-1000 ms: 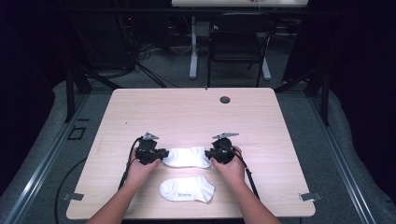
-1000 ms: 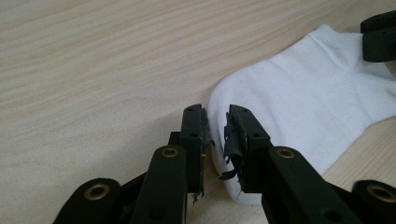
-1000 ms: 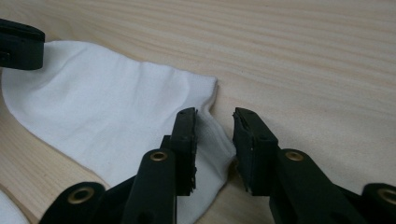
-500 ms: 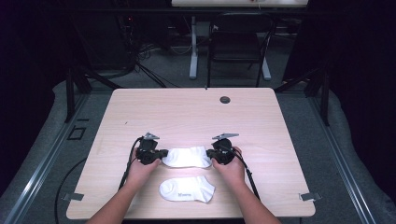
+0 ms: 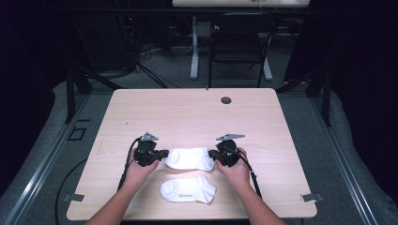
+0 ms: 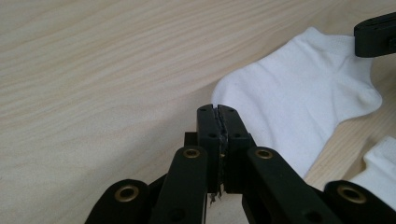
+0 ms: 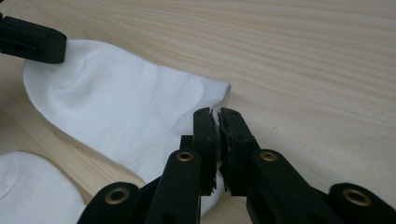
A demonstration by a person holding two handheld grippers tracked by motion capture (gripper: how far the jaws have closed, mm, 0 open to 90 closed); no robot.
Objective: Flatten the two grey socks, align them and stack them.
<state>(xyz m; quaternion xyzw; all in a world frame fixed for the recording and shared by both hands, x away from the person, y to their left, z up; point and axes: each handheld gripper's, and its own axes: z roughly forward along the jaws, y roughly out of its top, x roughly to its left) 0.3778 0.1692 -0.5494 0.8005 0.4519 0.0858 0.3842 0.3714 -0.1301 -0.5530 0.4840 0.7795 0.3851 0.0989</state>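
Two white ankle socks lie on the wooden table (image 5: 187, 112). The far sock (image 5: 187, 158) is stretched flat between my two grippers. My left gripper (image 5: 164, 153) is shut on its left end; in the left gripper view the jaws (image 6: 218, 112) meet with a sliver of the sock's (image 6: 299, 98) fabric pinched between them. My right gripper (image 5: 212, 154) is shut on the right end, and its jaws (image 7: 218, 114) pinch the sock's (image 7: 121, 107) edge. The near sock (image 5: 187, 190) lies loose just in front of it.
A small dark grommet (image 5: 226, 100) sits near the table's far edge. A black chair (image 5: 239, 42) and a desk leg stand on the floor beyond. The person's forearms come in over the front edge.
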